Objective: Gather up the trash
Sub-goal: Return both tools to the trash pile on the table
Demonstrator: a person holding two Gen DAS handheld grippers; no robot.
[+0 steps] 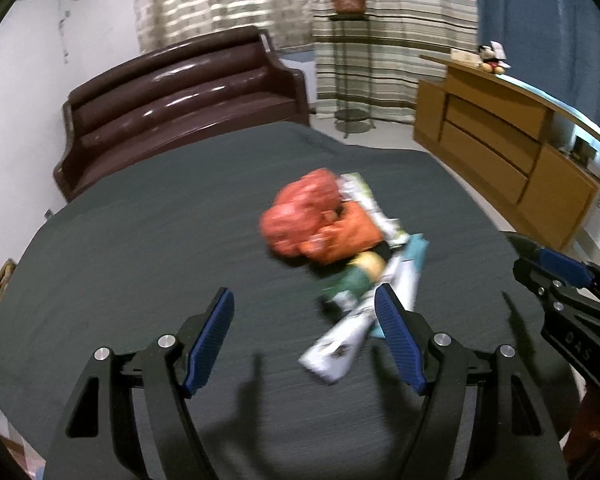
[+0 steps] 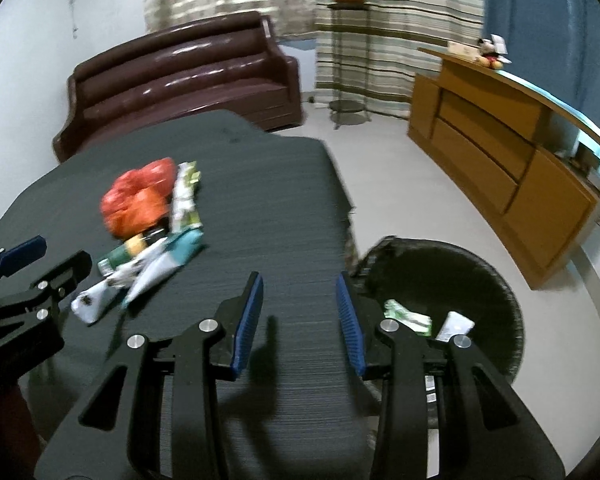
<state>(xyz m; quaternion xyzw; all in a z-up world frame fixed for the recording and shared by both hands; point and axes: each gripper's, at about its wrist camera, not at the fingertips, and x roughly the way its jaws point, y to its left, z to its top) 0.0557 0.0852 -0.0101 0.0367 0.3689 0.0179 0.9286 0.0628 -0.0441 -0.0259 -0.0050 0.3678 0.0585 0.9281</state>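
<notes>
A pile of trash lies on the dark grey table (image 1: 140,240): a crumpled red-orange plastic bag (image 1: 304,216), green-and-white wrappers (image 1: 364,196), a green packet (image 1: 352,280) and a white wrapper (image 1: 340,344). My left gripper (image 1: 304,340) is open and empty, just short of the pile, its right finger beside the white wrapper. My right gripper (image 2: 300,320) is open and empty over the table's right part (image 2: 260,200), right of the pile (image 2: 140,200). A black wicker bin (image 2: 480,264) stands on the floor beside the table and holds two wrappers (image 2: 408,316).
A brown leather sofa (image 1: 180,96) stands behind the table. A wooden sideboard (image 1: 500,148) runs along the right wall. A metal stand with a potted plant (image 1: 348,0) is by the striped curtain. The table's right edge (image 2: 340,200) drops to the pale floor.
</notes>
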